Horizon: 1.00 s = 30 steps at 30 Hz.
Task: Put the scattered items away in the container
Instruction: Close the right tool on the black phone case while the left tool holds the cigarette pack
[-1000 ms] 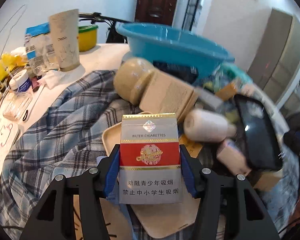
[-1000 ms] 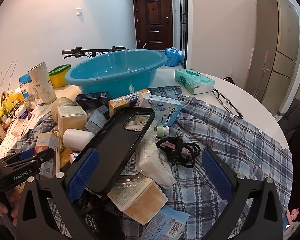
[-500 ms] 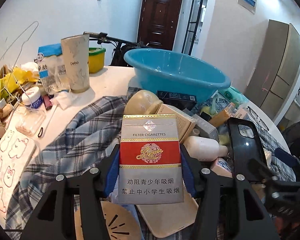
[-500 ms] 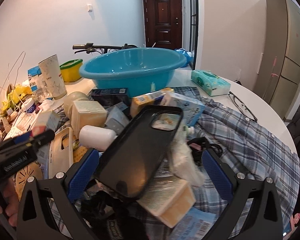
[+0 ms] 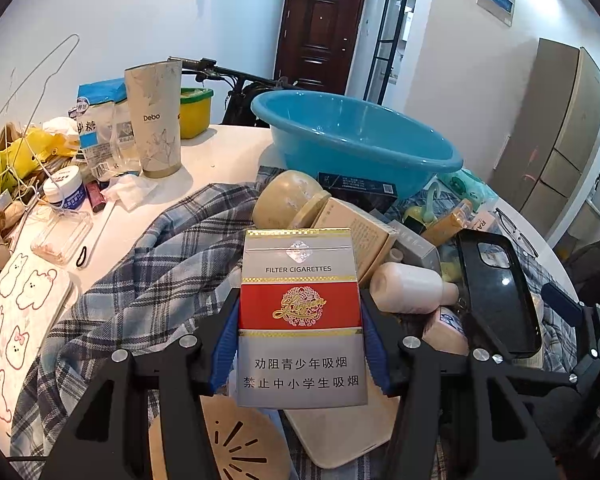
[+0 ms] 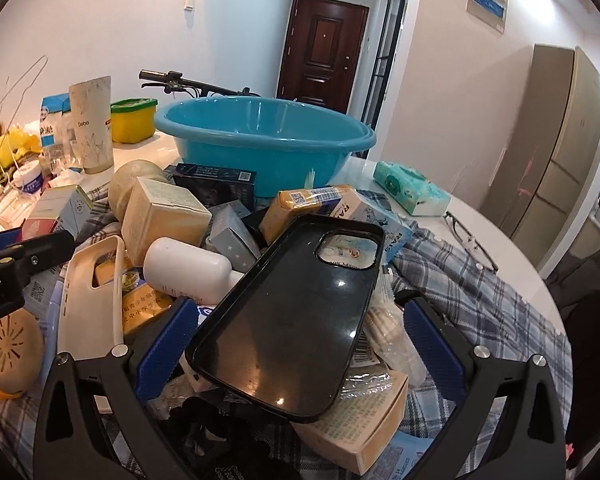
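While tool (image 5: 300, 344) clamps, cigarette pack (image 5: 300, 316) between

The cigarette pack (image 5: 301, 316) was glossy card with gold foil bands. The basin (image 6: 260, 136) was smooth, shiny blue plastic. The phone case (image 6: 292, 320) was glossy black, catching light spots. The plaid shirt (image 5: 140, 264) was soft woven cloth. The bottle (image 6: 186, 272) looked matt white plastic.

Premises: a private home, living or dining area. Evidence: panelled entry door (image 5: 318, 36), bicycle handlebar (image 6: 188, 82) parked against the wall, tall fridge (image 6: 556, 140), and a round white desk (image 5: 228, 148) crowded with household clutter, tissues (image 6: 410, 192) and a plaid shirt (image 5: 140, 280).
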### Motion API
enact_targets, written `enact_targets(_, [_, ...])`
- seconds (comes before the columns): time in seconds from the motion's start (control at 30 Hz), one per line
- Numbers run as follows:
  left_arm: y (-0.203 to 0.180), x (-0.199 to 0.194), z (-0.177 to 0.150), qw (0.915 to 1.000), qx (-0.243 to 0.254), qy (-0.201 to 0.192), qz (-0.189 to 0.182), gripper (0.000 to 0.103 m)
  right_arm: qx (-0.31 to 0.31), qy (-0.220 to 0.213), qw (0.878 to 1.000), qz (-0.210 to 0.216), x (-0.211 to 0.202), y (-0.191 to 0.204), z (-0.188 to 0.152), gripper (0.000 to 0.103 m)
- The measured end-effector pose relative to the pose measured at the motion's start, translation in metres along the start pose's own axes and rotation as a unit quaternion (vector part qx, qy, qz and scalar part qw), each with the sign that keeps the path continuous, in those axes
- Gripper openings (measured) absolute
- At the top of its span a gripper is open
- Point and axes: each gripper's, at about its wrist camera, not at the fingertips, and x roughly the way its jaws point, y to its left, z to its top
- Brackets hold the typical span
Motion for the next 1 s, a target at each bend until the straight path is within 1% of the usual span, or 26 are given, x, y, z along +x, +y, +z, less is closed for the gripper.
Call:
enact_targets(0.13, [-0.004,0.000,-0.002,1.0000,0.006,0.003,-0.002,0.057,-0.033,-0.013,0.999,-0.015,0.000,0.011,-0.006,0.102])
enact_targets(0.23, [-0.006,0.001,-0.002,0.9999,0.010,0.006,-0.003,0.057,-0.043,-0.024,0.999,-0.024,-0.003,0.011,-0.009,0.101])
enact_targets(0.27, [-0.006,0.002,-0.002,0.9999,0.010,0.007,-0.004,0.057,-0.041,-0.026,0.999,-0.023,-0.004,0.010,-0.010,0.098])
enact_targets(0.33, [-0.007,0.002,-0.003,0.9999,0.011,0.010,-0.005,0.057,-0.036,-0.026,0.999,-0.025,-0.005,0.005,-0.011,0.080])
enact_targets(0.4, [-0.010,0.003,-0.004,0.9998,0.014,0.012,-0.006,0.057,-0.032,-0.023,0.999,-0.025,-0.004,0.000,-0.013,0.077])
enact_targets(0.53, [-0.013,0.005,-0.005,0.9997,0.016,0.016,-0.010,0.057,-0.008,-0.031,0.999,-0.025,-0.005,-0.015,-0.017,0.075])
enact_targets(0.6, [-0.015,0.005,-0.005,0.9996,0.019,0.017,-0.012,0.057,-0.006,-0.031,0.999,-0.013,-0.003,-0.017,-0.017,0.075])
enact_targets(0.67, [-0.016,0.005,-0.004,0.9996,0.020,0.017,-0.013,0.057,-0.006,-0.031,0.999,-0.015,-0.001,-0.017,-0.017,0.076])
enact_targets(0.73, [-0.017,0.005,-0.004,0.9995,0.022,0.016,-0.015,0.057,-0.016,-0.037,0.999,-0.017,0.000,-0.013,-0.015,0.081])
enact_targets(0.83, [-0.017,0.005,-0.004,0.9995,0.023,0.017,-0.015,0.057,-0.048,-0.045,0.997,-0.042,0.005,-0.002,-0.010,0.081])
enact_targets(0.9, [-0.018,0.005,-0.004,0.9995,0.022,0.017,-0.015,0.057,-0.061,-0.036,0.997,-0.042,0.012,0.002,-0.008,0.081])
enact_targets(1.0, [-0.016,0.006,-0.004,0.9995,0.020,0.019,-0.013,0.057,-0.055,-0.027,0.998,-0.029,0.020,-0.001,-0.005,0.081])
